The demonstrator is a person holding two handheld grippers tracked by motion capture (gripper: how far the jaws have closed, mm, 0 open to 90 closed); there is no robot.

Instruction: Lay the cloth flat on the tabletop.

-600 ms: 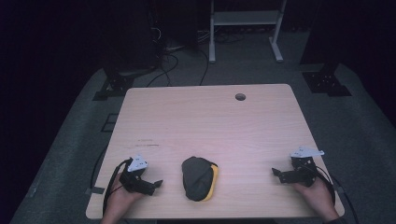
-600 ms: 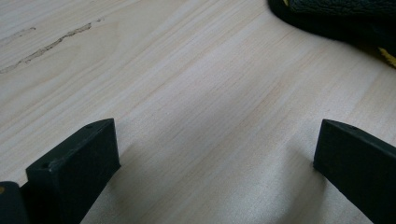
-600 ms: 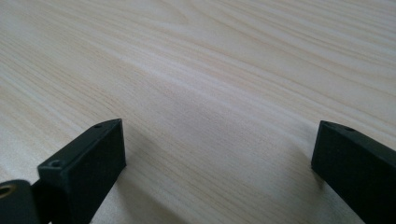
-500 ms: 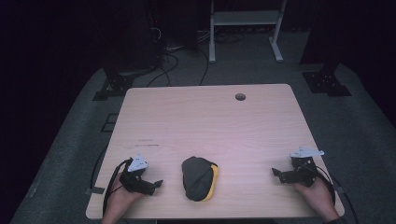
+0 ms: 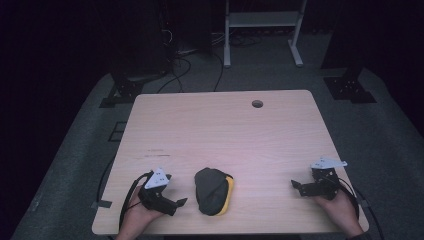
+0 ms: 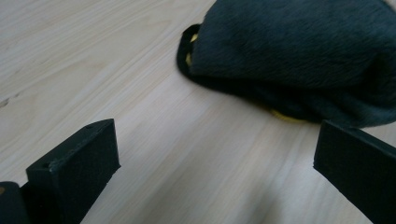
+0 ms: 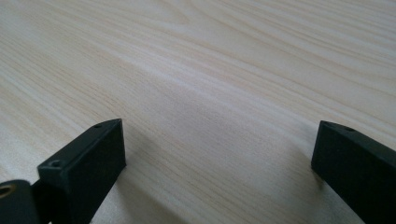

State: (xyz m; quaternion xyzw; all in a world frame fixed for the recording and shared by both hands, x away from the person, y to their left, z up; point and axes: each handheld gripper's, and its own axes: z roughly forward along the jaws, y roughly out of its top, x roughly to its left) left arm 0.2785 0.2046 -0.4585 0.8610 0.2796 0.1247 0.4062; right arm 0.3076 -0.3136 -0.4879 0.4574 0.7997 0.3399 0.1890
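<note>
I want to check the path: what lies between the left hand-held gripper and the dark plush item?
Only bare wooden table, seen in the left gripper view between the left hand-held gripper and the dark plush item.

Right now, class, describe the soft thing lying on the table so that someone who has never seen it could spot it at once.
Start at the pale wooden table and go to its near edge, between the left gripper and the right gripper. There lies a dark grey fuzzy fabric piece with a yellow edge, nearer the left gripper. It is the one soft, crumpled item; beside it are rigid black tools.
</note>
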